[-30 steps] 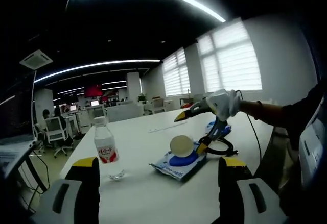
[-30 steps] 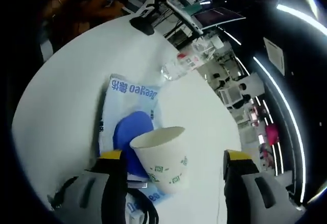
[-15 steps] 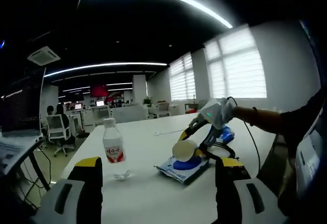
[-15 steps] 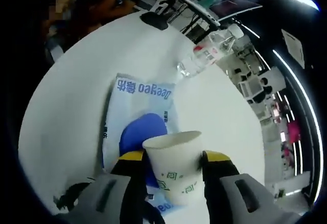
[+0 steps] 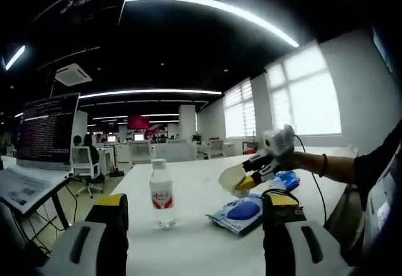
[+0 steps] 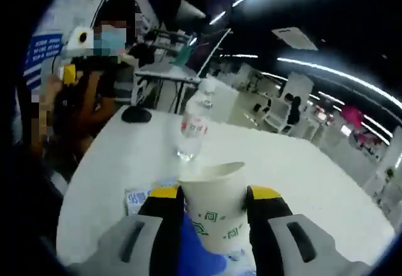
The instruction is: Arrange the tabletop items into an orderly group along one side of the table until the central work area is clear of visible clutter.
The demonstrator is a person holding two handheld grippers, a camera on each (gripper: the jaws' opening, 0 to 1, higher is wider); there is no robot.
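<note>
Right gripper (image 6: pixel 212 208) has its yellow-tipped jaws pressed against both sides of a white paper cup (image 6: pixel 213 205), which sits upright between them with its rim slightly squashed. In the left gripper view the same gripper (image 5: pixel 246 176), held in a gloved hand (image 5: pixel 281 144), carries the cup (image 5: pixel 231 177) tilted and clear of the white table (image 5: pixel 188 238). Below it lies a blue-and-white wipes packet (image 5: pixel 242 211), flat on the tabletop, and beyond that a second blue packet (image 5: pixel 286 179) near a black cable (image 5: pixel 276 193). Left gripper (image 5: pixel 196 210) is spread wide with nothing between its jaws. A clear water bottle (image 5: pixel 161 193) with a red label stands upright ahead of it, well apart from the packets.
</note>
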